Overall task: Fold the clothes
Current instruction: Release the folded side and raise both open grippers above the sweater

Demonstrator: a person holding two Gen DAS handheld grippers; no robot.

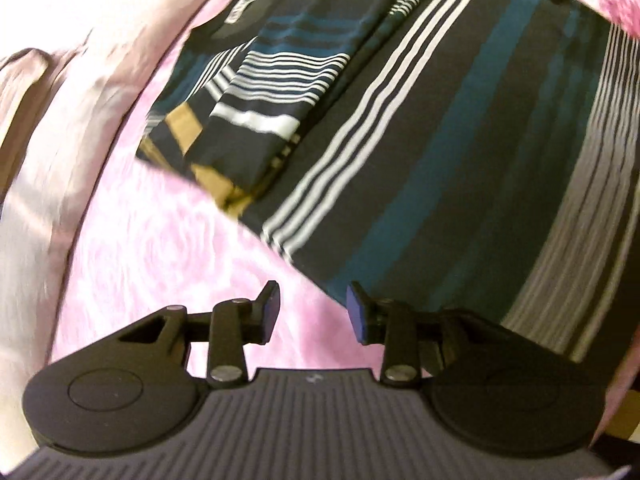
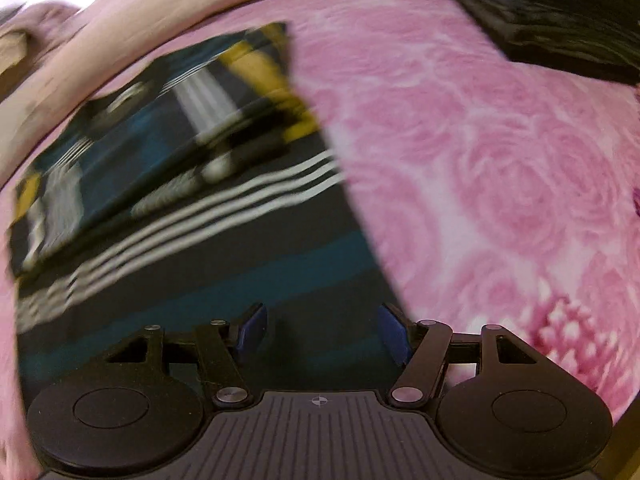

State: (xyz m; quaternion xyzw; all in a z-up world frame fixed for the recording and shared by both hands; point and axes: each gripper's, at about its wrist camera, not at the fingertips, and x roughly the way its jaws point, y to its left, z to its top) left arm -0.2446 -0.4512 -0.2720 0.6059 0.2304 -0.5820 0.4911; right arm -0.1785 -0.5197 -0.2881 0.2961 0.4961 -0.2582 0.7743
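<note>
Left gripper (image 1: 314, 312): jaws parted, empty, above the striped T-shirt's (image 1: 440, 152) hem edge | right gripper (image 2: 320, 334): jaws wide, empty, over the same shirt; both likely freed for the next fold | shirt: sides folded in, flat on pink rose-print bedspread (image 2: 500, 160); dark folded garment (image 2: 560, 20) far right
</note>
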